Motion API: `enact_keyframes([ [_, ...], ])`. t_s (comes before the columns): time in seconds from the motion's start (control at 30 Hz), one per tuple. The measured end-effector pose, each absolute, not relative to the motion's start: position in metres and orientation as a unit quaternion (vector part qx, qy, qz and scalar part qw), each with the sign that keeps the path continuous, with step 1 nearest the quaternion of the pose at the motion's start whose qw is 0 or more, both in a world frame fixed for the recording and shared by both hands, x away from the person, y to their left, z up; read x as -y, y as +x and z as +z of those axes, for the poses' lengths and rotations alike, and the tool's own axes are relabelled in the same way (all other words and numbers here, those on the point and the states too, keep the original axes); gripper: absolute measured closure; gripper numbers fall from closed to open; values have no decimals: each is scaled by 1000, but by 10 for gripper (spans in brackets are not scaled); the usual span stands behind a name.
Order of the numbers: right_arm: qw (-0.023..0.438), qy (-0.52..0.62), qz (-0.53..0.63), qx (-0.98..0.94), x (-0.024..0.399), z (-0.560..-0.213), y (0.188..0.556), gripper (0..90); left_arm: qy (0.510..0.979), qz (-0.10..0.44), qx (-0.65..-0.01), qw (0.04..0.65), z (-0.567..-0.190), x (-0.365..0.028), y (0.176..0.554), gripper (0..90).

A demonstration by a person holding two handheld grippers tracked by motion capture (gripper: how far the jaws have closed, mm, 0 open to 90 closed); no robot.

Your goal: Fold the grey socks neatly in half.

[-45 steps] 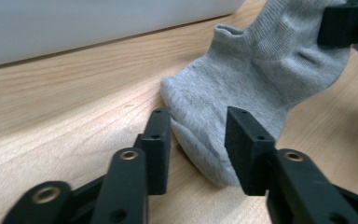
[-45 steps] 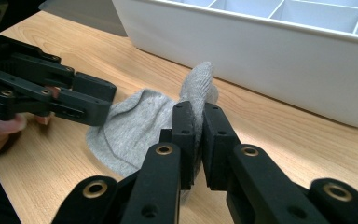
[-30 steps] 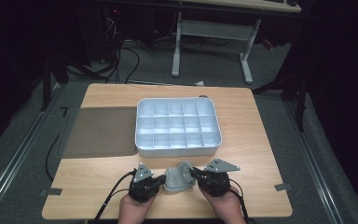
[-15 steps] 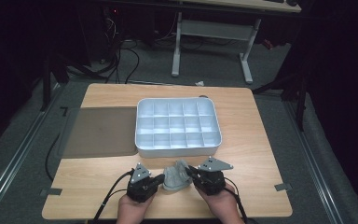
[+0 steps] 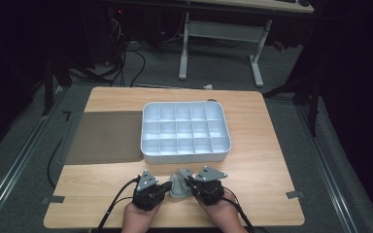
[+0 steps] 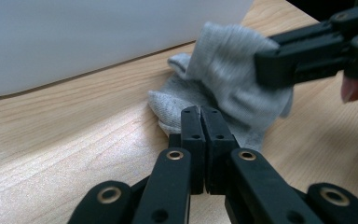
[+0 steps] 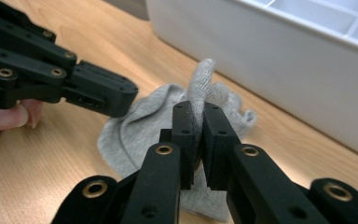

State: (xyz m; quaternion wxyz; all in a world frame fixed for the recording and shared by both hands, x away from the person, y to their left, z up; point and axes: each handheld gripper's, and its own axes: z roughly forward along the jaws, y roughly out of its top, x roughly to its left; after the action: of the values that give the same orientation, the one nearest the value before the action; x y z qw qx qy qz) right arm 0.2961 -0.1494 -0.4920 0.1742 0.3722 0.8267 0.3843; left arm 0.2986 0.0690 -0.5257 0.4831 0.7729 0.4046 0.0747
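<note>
The sock (image 6: pixel 233 88) was light grey with a fine knitted rib, its cuff edge the same plain grey. Both the left gripper (image 5: pixel 164 188) and the right gripper (image 5: pixel 190 183) were black, with brass-coloured rings around the pivot holes on their jaws and a grey plate on top of each. The compartment tray (image 5: pixel 184 154) was white throughout. The table (image 5: pixel 267 165) showed pale wood grain, and a flat mat (image 5: pixel 104 138) on it was dull brown-grey.

Table lit, dark surroundings, close-ups soft
</note>
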Motion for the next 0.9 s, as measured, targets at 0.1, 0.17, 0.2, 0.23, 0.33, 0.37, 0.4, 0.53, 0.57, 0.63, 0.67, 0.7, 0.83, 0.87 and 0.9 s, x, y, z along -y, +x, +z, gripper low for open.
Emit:
enact_keyframes([
  [0.1, 164, 365, 381, -834, 141, -498, 297, 855, 773, 74, -404, 483, -526, -69, 299, 888],
  [0.17, 161, 364, 379, -835, 138, -499, 297, 854, 773, 74, -404, 483, -526, -70, 299, 888],
  [0.2, 155, 363, 380, -836, 135, -502, 298, 853, 773, 74, -404, 483, -526, -70, 299, 888],
  [0.23, 150, 363, 380, -837, 134, -502, 299, 852, 773, 74, -404, 483, -526, -70, 299, 888],
  [0.33, 145, 367, 383, -835, 133, -505, 300, 849, 774, 73, -404, 483, -527, -69, 299, 888],
  [0.37, 143, 368, 383, -835, 132, -506, 300, 847, 774, 72, -404, 483, -527, -69, 300, 888],
  [0.4, 143, 365, 384, -836, 132, -507, 301, 845, 774, 72, -404, 482, -527, -69, 300, 888],
  [0.53, 139, 364, 384, -837, 130, -510, 300, 839, 774, 73, -404, 482, -527, -69, 300, 887],
  [0.57, 139, 364, 384, -837, 130, -510, 300, 839, 774, 73, -404, 482, -527, -69, 300, 888],
  [0.63, 137, 363, 386, -837, 129, -512, 301, 837, 773, 75, -405, 482, -527, -70, 300, 888],
  [0.67, 137, 363, 386, -837, 129, -512, 301, 837, 773, 75, -405, 482, -527, -70, 300, 888],
  [0.7, 136, 364, 386, -836, 129, -512, 301, 835, 772, 76, -406, 482, -527, -69, 300, 888],
  [0.83, 133, 362, 385, -839, 127, -513, 300, 827, 774, 74, -406, 480, -528, -69, 300, 888],
  [0.87, 133, 359, 385, -840, 127, -513, 300, 823, 775, 74, -406, 480, -528, -69, 301, 888],
  [0.9, 133, 359, 385, -840, 127, -513, 300, 823, 775, 74, -406, 480, -528, -69, 301, 888],
])
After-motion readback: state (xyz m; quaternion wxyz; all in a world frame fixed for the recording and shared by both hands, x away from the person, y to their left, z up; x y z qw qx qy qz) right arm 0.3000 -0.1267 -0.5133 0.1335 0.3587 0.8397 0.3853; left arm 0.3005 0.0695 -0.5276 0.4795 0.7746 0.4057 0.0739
